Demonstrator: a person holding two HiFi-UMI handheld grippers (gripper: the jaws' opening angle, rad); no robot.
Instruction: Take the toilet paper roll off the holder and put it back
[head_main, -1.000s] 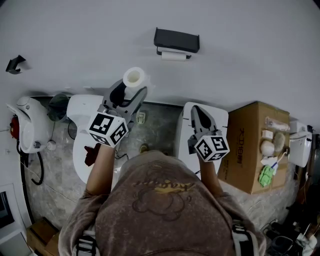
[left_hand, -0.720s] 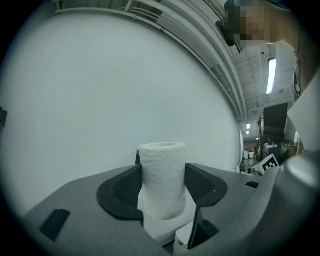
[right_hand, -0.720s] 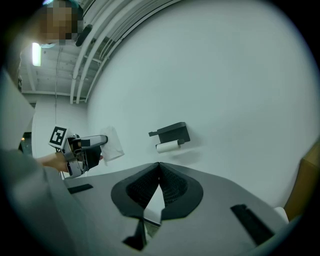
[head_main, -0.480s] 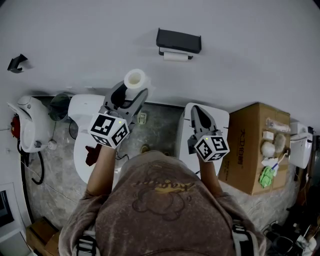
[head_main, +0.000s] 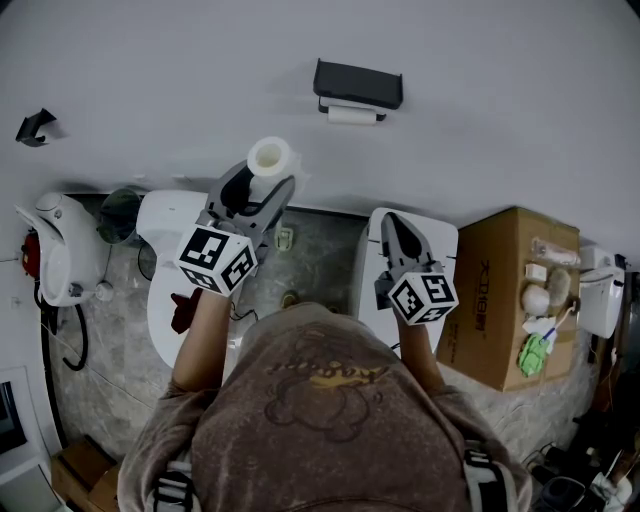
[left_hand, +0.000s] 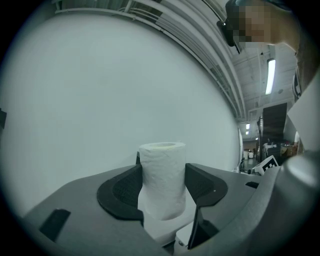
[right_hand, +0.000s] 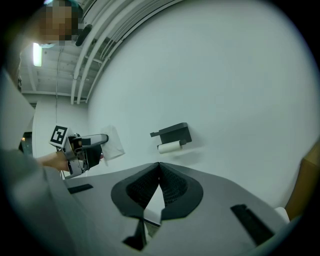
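A white toilet paper roll (head_main: 271, 157) stands upright between the jaws of my left gripper (head_main: 262, 180), which is shut on it a little out from the white wall. In the left gripper view the roll (left_hand: 162, 175) fills the gap and both pads (left_hand: 125, 187) press its sides. The black holder (head_main: 357, 83) hangs on the wall up and to the right, with a white cylinder (head_main: 350, 114) under it. My right gripper (head_main: 392, 226) is shut and empty, lower right of the holder. From the right gripper view (right_hand: 159, 166) the holder (right_hand: 173, 133) lies straight ahead.
A white toilet (head_main: 165, 265) stands below the left gripper, and a white box top (head_main: 442, 236) lies under the right one. An open cardboard box (head_main: 505, 290) with small items is at the right. A black hook (head_main: 32, 128) sticks out of the wall at far left.
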